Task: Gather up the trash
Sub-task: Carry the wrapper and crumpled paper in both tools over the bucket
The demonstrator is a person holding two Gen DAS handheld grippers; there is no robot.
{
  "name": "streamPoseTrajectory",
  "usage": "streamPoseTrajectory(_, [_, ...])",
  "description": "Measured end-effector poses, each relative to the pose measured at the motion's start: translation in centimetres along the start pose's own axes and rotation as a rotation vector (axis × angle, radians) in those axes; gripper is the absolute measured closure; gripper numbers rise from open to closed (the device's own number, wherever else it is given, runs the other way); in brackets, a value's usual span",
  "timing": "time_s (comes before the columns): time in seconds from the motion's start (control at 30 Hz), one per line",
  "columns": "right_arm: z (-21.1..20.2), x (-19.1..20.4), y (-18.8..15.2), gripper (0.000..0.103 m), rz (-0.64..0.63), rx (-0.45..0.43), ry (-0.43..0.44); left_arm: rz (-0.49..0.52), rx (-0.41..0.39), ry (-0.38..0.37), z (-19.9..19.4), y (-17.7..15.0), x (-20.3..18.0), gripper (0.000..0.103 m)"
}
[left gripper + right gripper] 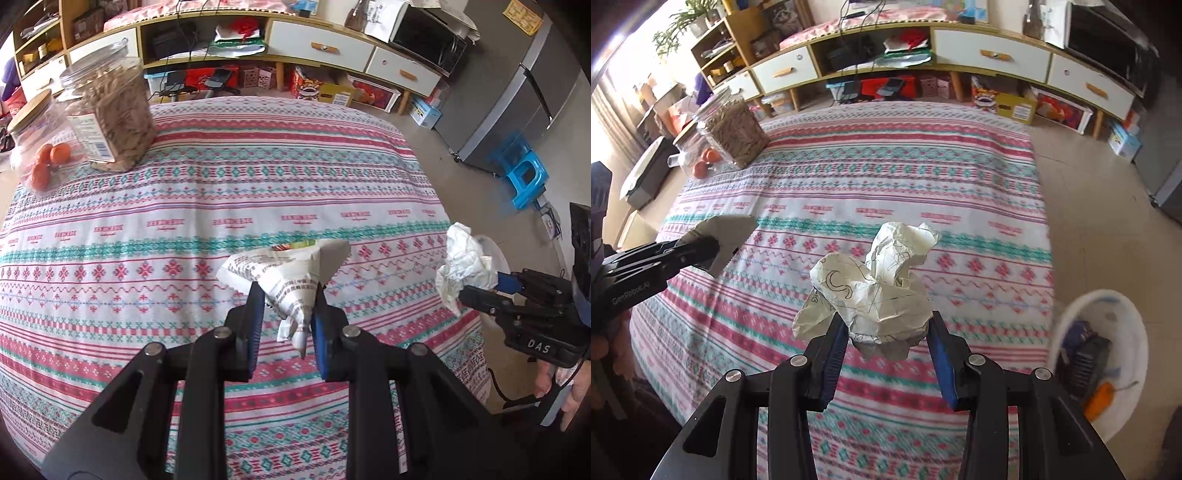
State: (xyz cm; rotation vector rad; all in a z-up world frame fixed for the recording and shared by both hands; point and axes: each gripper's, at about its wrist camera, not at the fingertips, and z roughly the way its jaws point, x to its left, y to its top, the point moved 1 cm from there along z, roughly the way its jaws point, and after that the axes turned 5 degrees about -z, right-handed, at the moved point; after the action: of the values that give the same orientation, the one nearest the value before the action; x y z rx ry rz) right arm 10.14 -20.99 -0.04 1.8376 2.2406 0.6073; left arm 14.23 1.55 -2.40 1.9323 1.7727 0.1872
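My left gripper (287, 291) is shut on a white printed snack wrapper (280, 271) and holds it above the patterned tablecloth (221, 184). My right gripper (886, 325) is shut on a crumpled paper ball (879, 284), held above the table's right side. The right gripper (480, 286) with the paper ball (463, 264) shows at the right of the left wrist view. The left gripper (701, 247) with the wrapper (726, 236) shows at the left of the right wrist view. A white trash bin (1071, 325) with rubbish inside stands on the floor beside the table's right edge.
Two clear jars stand at the table's far left corner: one with sticks (110, 110), one with oranges (37, 147). A low shelf unit (314, 40) with drawers runs along the back wall. A blue stool (524, 177) and a grey fridge (524, 92) stand at right.
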Motion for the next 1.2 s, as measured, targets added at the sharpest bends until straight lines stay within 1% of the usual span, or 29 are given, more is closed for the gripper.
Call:
streamPoseTrajectory(0.1, [-1.4,-2.3,-1.4,0.059,0.053,-0.029,-0.009,0.016,-0.001,-0.008,0.3,-0.3,-1.4,0.077])
streamPoseTrajectory(0.27, [-3.1,-6.7,-4.0,0.059,0.152,-0.036,-0.031,0.052,-0.007,-0.029,0.7,-1.1,-4.4,0.077])
streamPoseTrajectory(0.43, [-5.1,-11.6,-6.4,0.059,0.237,-0.060,-0.085,0.094,0.005,-0.034,1.7,-1.6,-7.1,0.077])
streamPoseTrajectory(0.53, [-6.0,-15.1,-8.3,0.059,0.312,-0.053,-0.107,0.129,0.014,-0.038,2.3,-1.9,-9.1,0.077])
streamPoseTrajectory(0.67, [-6.9,-18.4,-10.4,0.059,0.373,-0.046,-0.125,0.167,0.025,-0.054,3.1,-2.1,-12.0,0.077])
streamPoseTrajectory(0.83, [-7.4,-20.7,-12.5,0.059,0.422,-0.034,-0.125,0.201,0.064,-0.111,5.1,-2.5,-16.8,0.077])
streamPoseTrajectory(0.87, [-7.4,-21.0,-13.0,0.059,0.427,-0.032,-0.120,0.217,0.073,-0.123,5.7,-2.7,-18.2,0.077])
streamPoseTrajectory(1.07, [-7.2,-21.9,-14.8,0.059,0.426,-0.013,-0.117,0.296,0.109,-0.181,8.2,-3.6,-24.8,0.076])
streamPoseTrajectory(1.2, [-7.4,-22.7,-15.8,0.059,0.437,-0.007,-0.119,0.316,0.116,-0.204,9.3,-3.8,-27.6,0.075])
